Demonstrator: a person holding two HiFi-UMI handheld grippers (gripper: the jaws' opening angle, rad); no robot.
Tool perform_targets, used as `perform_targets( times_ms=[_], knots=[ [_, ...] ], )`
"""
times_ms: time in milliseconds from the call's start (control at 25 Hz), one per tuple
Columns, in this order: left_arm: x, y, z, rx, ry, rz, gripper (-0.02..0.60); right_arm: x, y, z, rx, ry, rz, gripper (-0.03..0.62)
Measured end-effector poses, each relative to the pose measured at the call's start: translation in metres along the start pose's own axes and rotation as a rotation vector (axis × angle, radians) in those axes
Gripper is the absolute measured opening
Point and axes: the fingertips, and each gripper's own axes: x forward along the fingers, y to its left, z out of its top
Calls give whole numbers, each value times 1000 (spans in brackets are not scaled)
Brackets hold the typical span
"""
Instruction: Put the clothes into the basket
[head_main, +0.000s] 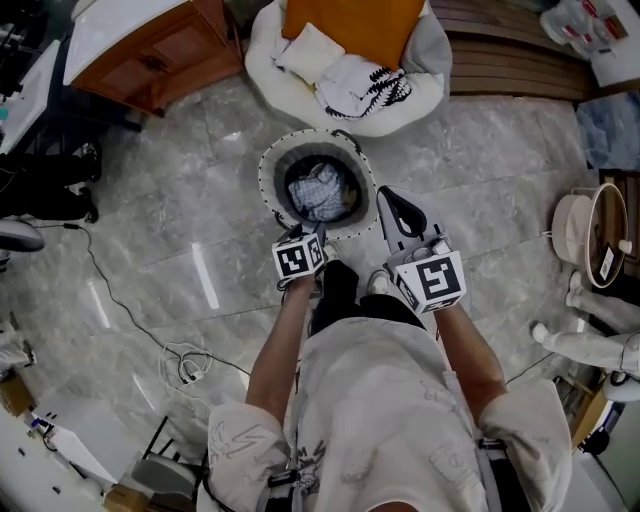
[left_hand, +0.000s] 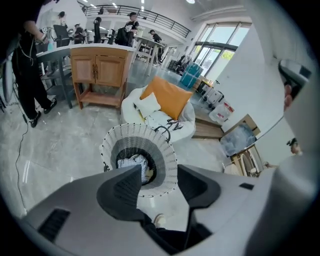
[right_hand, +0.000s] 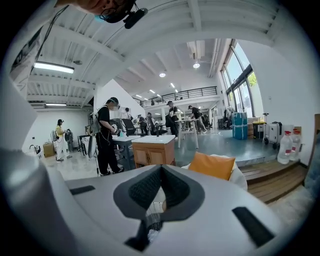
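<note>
A white wire basket (head_main: 270, 170) stands on the marble floor, and a blue-and-white cloth (head_main: 320, 192) lies inside it. My left gripper (head_main: 314, 234) hangs just above the basket's near rim, open, with nothing between its jaws. In the left gripper view the basket (left_hand: 165, 150) and the cloth (left_hand: 131, 163) show between and beyond the open left gripper (left_hand: 159, 175). My right gripper (head_main: 388, 198) is beside the basket's right rim, shut and empty; the right gripper (right_hand: 161, 171) has its tips touching. A white garment with black pattern (head_main: 365, 88) lies on the beanbag (head_main: 265, 70).
On the beanbag sit an orange cushion (head_main: 350, 25) and a cream pillow (head_main: 310, 52). A wooden cabinet (head_main: 160, 50) stands at far left, a wooden step (head_main: 510, 60) at far right. A cable (head_main: 185, 365) trails on the floor at left. People stand in the background.
</note>
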Motion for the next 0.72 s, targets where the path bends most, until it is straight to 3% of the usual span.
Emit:
perform_targets(
  times_ms=[200, 480, 720],
  knots=[
    [-51, -18, 18, -34, -140, 4, 213, -13, -4, 12, 2, -38, 14, -12],
    [-134, -53, 61, -73, -411, -55, 176, -30, 2, 30, -26, -82, 33, -12],
    [-201, -82, 96, 26, -598, -47, 169, -51, -3, 59, -57, -117, 44, -12]
  ],
)
